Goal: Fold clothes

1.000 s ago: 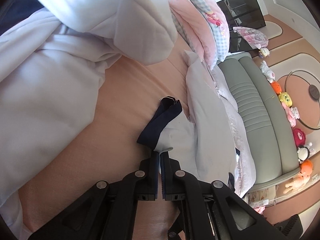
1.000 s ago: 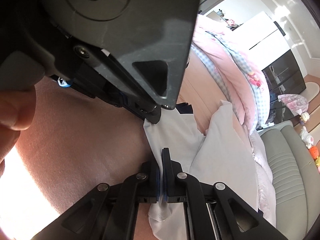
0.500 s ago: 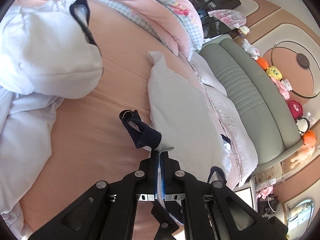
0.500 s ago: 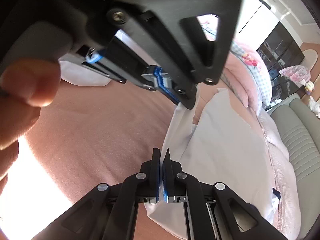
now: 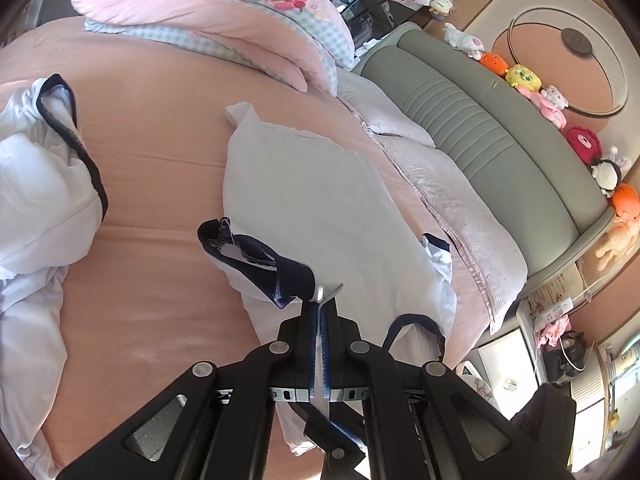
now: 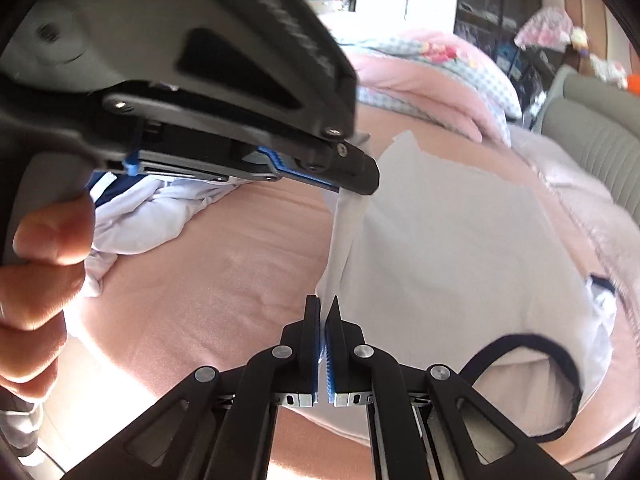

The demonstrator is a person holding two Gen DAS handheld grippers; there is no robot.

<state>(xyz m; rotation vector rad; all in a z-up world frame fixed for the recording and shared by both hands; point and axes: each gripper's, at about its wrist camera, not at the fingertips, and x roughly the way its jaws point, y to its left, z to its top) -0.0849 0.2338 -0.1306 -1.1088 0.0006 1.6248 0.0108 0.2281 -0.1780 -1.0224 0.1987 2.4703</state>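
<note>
A white shirt point(image 5: 312, 200) with navy trim lies spread on the pink bed sheet point(image 5: 160, 152). My left gripper point(image 5: 320, 304) is shut on the shirt's edge beside a navy sleeve cuff point(image 5: 260, 258), which hangs lifted off the sheet. In the right wrist view my right gripper point(image 6: 323, 312) is shut on the same white shirt point(image 6: 460, 248), a little lower along that raised edge. Just above it, the left gripper point(image 6: 362, 190), held by a hand point(image 6: 40, 260), pinches the fabric. The navy neckline point(image 6: 520, 360) lies at the lower right.
A pile of other white garments point(image 5: 40, 200) sits at the left of the bed. A folded pink quilt point(image 5: 220, 12) lies at the far end. A grey-green padded bench point(image 5: 480, 132) with several plush toys point(image 5: 520, 76) runs along the bed's right side.
Both grippers have risen and rolled, drawing the shirt's edge up off the sheet. The left wrist view now takes in more of the bed; the white pile has slid to the left.
</note>
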